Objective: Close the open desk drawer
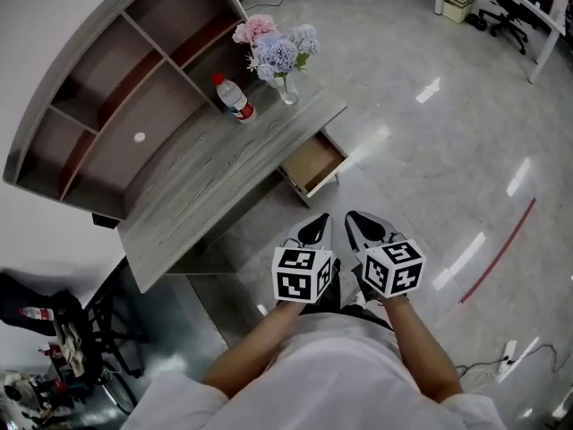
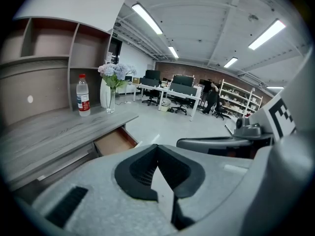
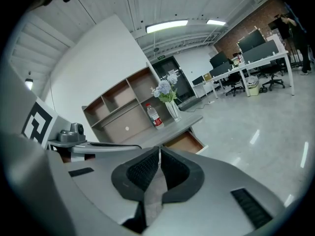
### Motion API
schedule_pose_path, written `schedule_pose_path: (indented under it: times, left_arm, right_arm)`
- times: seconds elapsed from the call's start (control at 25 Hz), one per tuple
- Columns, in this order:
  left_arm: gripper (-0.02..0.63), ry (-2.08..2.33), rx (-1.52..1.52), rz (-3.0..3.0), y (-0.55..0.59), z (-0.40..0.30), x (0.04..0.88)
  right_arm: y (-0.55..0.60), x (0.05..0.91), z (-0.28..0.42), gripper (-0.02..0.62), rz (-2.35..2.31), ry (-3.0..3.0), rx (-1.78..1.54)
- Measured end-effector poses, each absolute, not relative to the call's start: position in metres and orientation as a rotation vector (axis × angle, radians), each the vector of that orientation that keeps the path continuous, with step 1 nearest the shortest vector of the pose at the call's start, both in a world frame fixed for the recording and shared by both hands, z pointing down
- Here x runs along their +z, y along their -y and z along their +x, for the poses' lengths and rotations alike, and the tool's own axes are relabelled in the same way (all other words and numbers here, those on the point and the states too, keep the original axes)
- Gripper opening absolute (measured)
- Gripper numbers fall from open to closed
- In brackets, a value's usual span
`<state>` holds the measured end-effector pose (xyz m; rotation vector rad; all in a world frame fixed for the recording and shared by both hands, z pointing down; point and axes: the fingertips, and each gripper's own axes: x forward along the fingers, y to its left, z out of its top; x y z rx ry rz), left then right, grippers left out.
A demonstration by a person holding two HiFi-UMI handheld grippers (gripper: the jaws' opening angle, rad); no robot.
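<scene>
Head view: left gripper [image 1: 320, 225] beside right gripper [image 1: 356, 222], facing drawer [image 1: 312, 161].

A glossy grey floor [image 1: 430, 133] reflects long ceiling lights [image 2: 146, 18] and carries a red line [image 1: 499, 251]. Far off stand white desks [image 2: 167, 88] with black chairs [image 2: 149, 96], shelving racks [image 2: 239, 98] and a brick wall [image 2: 192, 69].

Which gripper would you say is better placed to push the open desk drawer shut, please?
Probably the right. The right gripper, jaws shut, points almost straight at the open drawer; the left gripper, also shut, aims past it, with the drawer off to its left.
</scene>
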<state>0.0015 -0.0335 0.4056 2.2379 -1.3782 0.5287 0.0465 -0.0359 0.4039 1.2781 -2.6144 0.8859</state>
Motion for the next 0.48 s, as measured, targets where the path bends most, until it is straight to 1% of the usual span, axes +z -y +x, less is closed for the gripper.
schedule_pose_path:
  times: [0.48]
  left_arm:
    - [0.002,1.335,0.564,2.242,0.13,-0.026,0.454]
  right_arm:
    - [0.127,0.47,0.017,0.003,1.278,2.543,1.047]
